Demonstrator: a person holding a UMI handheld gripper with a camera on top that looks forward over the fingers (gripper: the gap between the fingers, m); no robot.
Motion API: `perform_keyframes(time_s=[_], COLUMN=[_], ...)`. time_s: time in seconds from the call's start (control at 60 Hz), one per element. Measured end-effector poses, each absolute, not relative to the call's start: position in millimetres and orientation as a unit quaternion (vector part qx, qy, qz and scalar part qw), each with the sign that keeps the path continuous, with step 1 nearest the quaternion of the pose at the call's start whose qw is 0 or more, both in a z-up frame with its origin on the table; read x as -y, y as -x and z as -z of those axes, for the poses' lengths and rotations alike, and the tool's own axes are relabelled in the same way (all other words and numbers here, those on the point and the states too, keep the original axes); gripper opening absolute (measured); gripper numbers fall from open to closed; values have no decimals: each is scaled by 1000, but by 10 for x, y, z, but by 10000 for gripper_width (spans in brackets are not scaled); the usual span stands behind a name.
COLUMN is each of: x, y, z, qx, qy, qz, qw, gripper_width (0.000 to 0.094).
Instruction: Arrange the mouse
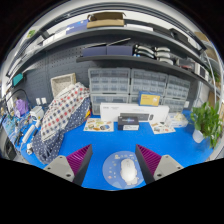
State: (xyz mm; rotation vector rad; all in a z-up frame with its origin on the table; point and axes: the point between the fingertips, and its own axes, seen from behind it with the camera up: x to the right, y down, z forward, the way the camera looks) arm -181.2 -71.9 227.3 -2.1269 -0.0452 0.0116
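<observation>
A white mouse [128, 172] lies on a round pale-blue mouse mat [121, 167] on the blue tabletop [110, 140]. My gripper [112, 160] hangs above the table with the mouse low between its fingers. Both magenta pads [78, 159] stand wide apart, with clear gaps to the mouse on either side. The gripper is open and holds nothing.
A person in a checked shirt [60, 112] sits at the left of the table. Papers and small boxes [130, 123] lie along the far edge before a white box [112, 108]. A green plant [207, 122] stands at the right. Shelves with bins [130, 80] fill the back wall.
</observation>
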Motion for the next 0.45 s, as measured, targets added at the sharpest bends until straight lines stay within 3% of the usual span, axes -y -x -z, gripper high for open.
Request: perform_keyframes(time_s=[0.45], x=[947], y=[1988], z=[-2106], qx=[15], qy=[883], qz=[-9], qw=[469], gripper_width=[879])
